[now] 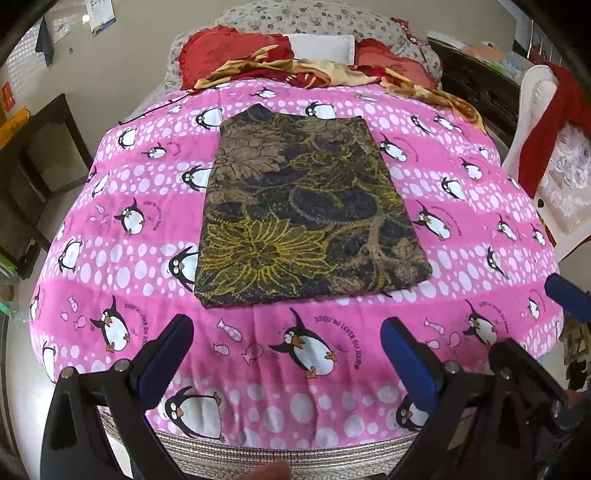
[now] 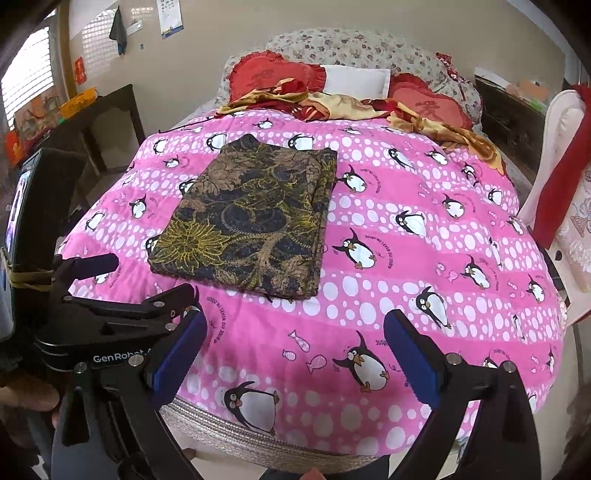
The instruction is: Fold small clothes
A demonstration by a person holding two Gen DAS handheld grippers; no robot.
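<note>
We're in a home bedroom: bed with pink penguin quilt [image 1: 147, 206], red heart cushions [image 2: 266, 74], floral headboard [image 2: 354, 48], dark wooden side table [image 2: 107, 110], wall calendar [image 2: 170, 16].

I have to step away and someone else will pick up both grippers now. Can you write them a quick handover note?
Left gripper: open, empty, held above the near part of the bed.
Right gripper: open, empty, beside the left one.
Dark floral garment: lies flat on the pink penguin quilt, folded into a neat rectangle, touched by neither gripper.
Done: the garment looks folded at least once.
Left: judge whether another fold is needed; if so, grip its near edge.
</note>
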